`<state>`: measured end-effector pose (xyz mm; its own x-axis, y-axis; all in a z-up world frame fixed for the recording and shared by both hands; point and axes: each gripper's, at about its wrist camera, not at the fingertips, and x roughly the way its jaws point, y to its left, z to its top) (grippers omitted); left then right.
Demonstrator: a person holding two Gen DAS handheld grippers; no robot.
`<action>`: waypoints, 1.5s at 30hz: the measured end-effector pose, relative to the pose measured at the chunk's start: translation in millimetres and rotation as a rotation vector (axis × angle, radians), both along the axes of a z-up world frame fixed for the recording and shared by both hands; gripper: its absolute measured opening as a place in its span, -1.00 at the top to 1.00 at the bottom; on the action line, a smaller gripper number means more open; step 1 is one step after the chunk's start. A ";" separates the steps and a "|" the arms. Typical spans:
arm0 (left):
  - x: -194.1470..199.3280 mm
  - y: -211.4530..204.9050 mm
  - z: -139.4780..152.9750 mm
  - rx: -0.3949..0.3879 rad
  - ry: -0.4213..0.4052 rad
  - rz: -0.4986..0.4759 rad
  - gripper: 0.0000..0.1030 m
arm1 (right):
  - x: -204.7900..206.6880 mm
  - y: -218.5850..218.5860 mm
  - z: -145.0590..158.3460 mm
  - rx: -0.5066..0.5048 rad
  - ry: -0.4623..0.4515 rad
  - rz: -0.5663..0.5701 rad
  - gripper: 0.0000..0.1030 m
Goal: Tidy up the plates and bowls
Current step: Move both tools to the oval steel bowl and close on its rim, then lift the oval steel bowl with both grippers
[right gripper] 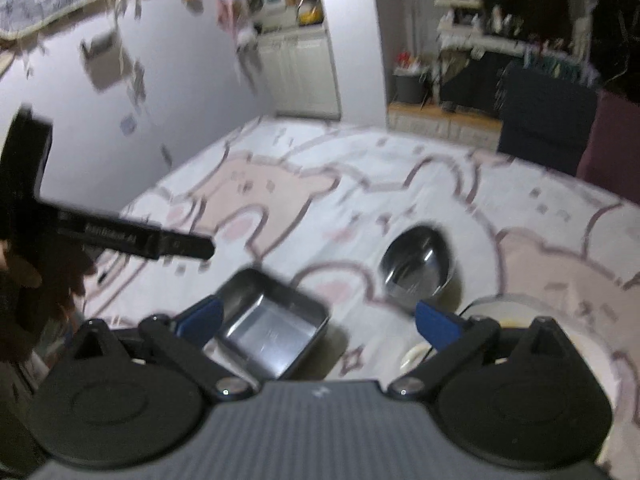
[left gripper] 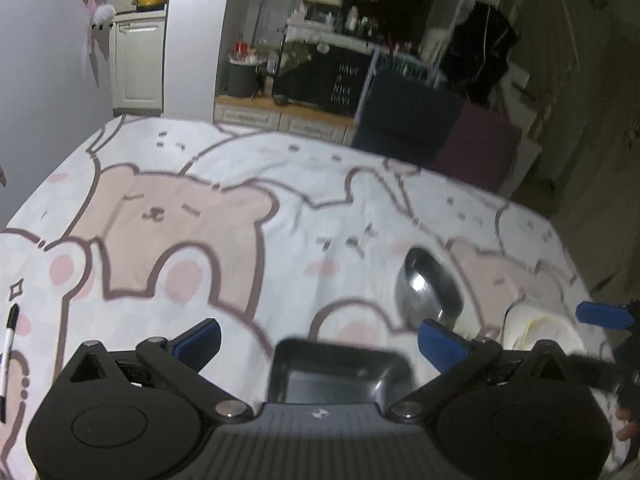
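A round steel bowl [left gripper: 430, 290] [right gripper: 416, 266] sits on the bear-print tablecloth [left gripper: 200, 208]. A square metal tray [left gripper: 340, 372] [right gripper: 268, 330] lies near me, just in front of both grippers. A white plate [left gripper: 540, 330] [right gripper: 492, 308] lies at the right, partly hidden. My left gripper [left gripper: 320, 340] is open and empty, above the tray's near edge. My right gripper [right gripper: 320, 320] is open and empty, between tray and plate; its blue fingertip [left gripper: 604, 314] shows in the left wrist view. The left gripper's body [right gripper: 120, 234] shows at the left in the right wrist view.
A pen [left gripper: 10, 338] lies at the table's left edge. A grey wall [left gripper: 48, 80] runs along the left. Dark chairs [left gripper: 408, 120] stand at the table's far side, with cabinets and shelves [left gripper: 320, 60] behind.
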<state>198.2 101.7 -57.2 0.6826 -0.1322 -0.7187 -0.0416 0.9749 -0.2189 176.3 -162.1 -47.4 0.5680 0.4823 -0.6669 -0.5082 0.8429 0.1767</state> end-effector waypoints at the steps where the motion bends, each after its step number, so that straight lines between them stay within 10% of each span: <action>1: 4.1 -3.0 2.0 -0.005 -0.009 0.008 -1.00 | 3.6 -6.3 5.3 0.010 -0.018 -0.017 -0.99; 10: 55.8 -46.5 8.7 -0.035 -0.031 0.030 -1.00 | 71.7 -52.8 23.5 0.008 -0.097 -0.221 -0.99; 18: 111.0 -86.0 -6.6 0.024 0.009 -0.045 -1.00 | 134.4 -62.5 -6.7 0.023 0.056 -0.273 -0.97; 29: 173.2 -95.2 -47.5 -0.067 0.121 -0.132 -0.63 | 176.4 -41.9 -65.5 0.018 0.333 -0.247 0.11; 45: 214.4 -121.4 -107.5 0.119 0.252 -0.183 -0.61 | 176.0 -0.7 -103.9 -0.187 0.365 -0.174 0.16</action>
<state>412.5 -19.8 -164.7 0.4537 -0.1413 -0.8799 0.0980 0.9893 -0.1083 352.3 -162.7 -151.3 0.3414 0.2526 -0.9053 -0.2887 0.9448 0.1547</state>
